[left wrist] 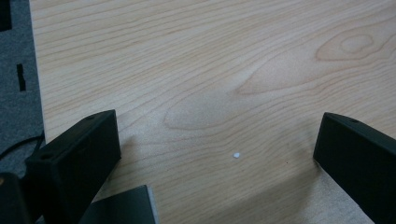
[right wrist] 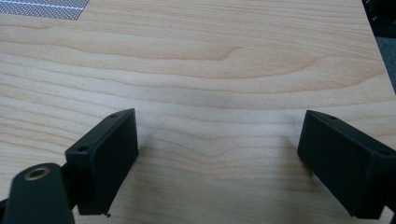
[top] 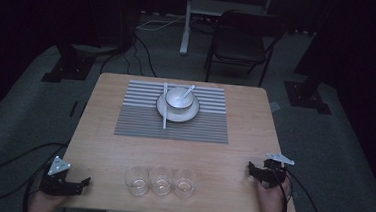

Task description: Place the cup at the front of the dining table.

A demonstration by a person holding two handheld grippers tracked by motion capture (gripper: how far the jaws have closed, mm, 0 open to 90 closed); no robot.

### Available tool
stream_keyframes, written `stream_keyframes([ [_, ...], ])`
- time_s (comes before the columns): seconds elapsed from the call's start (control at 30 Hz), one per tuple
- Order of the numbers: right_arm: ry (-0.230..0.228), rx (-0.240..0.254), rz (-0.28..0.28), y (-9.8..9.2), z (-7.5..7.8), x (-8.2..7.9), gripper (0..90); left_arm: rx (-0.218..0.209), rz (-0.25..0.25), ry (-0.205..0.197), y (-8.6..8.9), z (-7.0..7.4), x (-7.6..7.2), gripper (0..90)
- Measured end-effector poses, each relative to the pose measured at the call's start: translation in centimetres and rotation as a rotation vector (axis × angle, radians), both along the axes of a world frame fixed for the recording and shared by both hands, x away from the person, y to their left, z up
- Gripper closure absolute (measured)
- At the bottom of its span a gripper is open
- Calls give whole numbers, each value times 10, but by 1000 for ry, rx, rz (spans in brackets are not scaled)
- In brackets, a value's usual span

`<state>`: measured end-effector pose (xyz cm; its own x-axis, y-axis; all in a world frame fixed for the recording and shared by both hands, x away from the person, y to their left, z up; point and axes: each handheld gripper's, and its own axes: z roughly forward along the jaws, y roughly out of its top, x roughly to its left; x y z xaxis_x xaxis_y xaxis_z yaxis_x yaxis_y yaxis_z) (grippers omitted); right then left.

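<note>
Fingers spread wide on both grippers, nothing between them. Left gripper (left wrist: pixel 219 154) jaws apart over bare light wood, parked at near-left corner of table (left wrist: pixel 233 70); small white speck (left wrist: pixel 236 155) on the wood between the jaws, table edge and grey carpet (left wrist: pixel 14 116) visible off to the left of that view. From high view, left gripper (top: pixel 83 183) sits at the table's near-left edge, grey three-cornered plate on top, cable trailing left across the floor, hand (top: pixel 44 203) behind it at the bottom border. Right gripper (right wrist: pixel 217 154) jaws likewise apart above bare wood, corner of striped placemat (right wrist: pixel 44 8) at top left of its view, table's right edge at top right. From high view, right gripper (top: pixel 252 171) rests near the near-right edge, held by right hand (top: pixel 270 194), grey plate on top, cable running off right. Three clear drinking glasses (top: pixel 161 180) standing in a row, touching or just beside one another, at near-centre edge of table (top: pixel 108 145), between the two grippers and well apart from each. Striped placemat (top: pixel 140 117) at far centre; on it a white plate (top: pixel 168 115) carrying a white bowl (top: pixel 179 98), white spoon (top: pixel 189 90) leaning in the bowl with handle pointing up-right. White chopsticks (top: pixel 165 107) lying across the plate's left side, running near to far. Beyond table: black folding chair (top: pixel 240 39), white stand leg (top: pixel 186 20), dark stand bases at both sides, cables on grey carpet (top: pixel 333 146). Room dim.
</note>
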<state>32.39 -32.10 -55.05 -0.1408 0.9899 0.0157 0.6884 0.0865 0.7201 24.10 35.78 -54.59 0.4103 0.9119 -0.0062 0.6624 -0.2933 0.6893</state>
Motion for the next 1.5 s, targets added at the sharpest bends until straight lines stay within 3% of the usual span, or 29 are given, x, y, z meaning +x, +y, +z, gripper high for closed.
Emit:
stream_keyframes([
  [0.53, 0, 0, 0, 0, 0, 0, 117, 11, -7, 6, 9, 0, -6, 7],
  [0.63, 0, 0, 0, 0, 0, 0, 117, -17, -27, 10, 10, 1, -7, 8],
  [1.1, 0, 0, 0, 0, 0, 0, 117, -23, -56, 28, 8, 3, -5, 12],
  [1.5, 0, 0, 0, 0, 0, 0, 117, -40, -53, 35, 9, 4, -3, 12],
])
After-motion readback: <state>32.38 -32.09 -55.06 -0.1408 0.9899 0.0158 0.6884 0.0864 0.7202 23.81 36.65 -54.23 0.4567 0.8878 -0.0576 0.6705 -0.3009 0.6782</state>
